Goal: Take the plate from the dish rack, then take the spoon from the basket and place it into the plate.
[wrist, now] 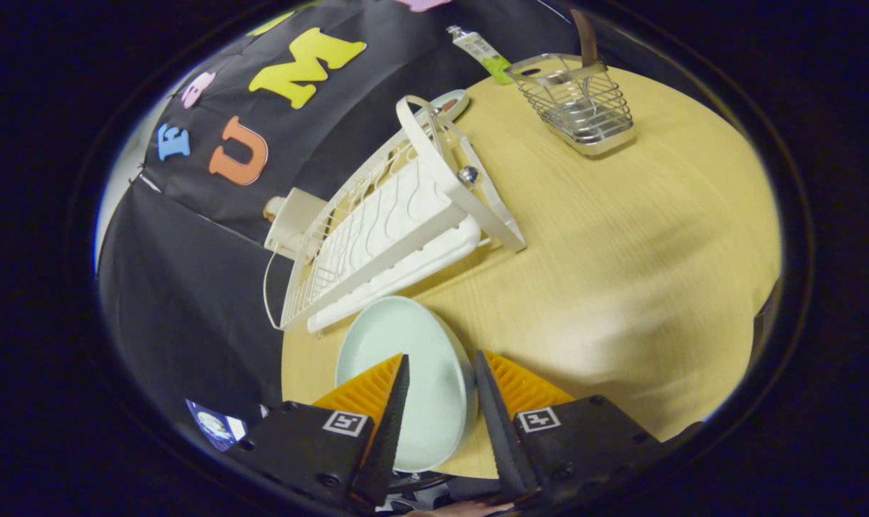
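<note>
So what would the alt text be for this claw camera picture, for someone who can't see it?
A pale green plate sits between the two fingers of a claw, its edge by one finger, over a round wooden table. Just beyond it stands a white dish rack. Farther off is a wire basket with a handle sticking out, and a small tube.

Light wooden table — black cloth wall behind it.

I count one pale plate between my gripper's two parted fingers, one white dish rack, one wire basket, one tube, one round wooden table.
</note>
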### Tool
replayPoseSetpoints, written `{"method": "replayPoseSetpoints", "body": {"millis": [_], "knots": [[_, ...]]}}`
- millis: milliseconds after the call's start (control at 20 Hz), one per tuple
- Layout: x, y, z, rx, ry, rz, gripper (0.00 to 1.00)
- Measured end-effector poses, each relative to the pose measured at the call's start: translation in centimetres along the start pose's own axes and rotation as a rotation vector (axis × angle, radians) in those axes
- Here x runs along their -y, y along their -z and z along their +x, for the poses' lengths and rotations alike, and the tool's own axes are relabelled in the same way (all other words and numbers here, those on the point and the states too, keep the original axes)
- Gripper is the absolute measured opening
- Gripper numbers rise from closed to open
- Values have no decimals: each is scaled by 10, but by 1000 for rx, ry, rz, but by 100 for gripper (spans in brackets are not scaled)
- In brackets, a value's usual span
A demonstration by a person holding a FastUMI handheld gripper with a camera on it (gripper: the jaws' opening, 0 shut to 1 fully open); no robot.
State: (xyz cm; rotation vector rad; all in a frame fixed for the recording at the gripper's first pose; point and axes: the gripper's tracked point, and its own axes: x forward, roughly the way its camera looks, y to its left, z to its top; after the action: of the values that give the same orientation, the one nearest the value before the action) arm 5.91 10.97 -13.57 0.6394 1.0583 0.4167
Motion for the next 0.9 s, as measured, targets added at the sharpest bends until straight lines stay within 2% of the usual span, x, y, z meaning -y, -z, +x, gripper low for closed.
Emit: {"method": "replayPoseSetpoints", "body": {"millis": [150, 200, 300, 450, 600, 900], "knots": [[7, -17, -16, 121, 69, -131, 78], [9, -22, -24, 166, 89, -178, 89], [12, -34, -43, 274, 142, -269, 97], [21, -57, -74, 455, 250, -401, 99], [25, -76, -104, 619, 323, -484, 100], [41, -118, -134, 819, 348, -531, 100]]}}
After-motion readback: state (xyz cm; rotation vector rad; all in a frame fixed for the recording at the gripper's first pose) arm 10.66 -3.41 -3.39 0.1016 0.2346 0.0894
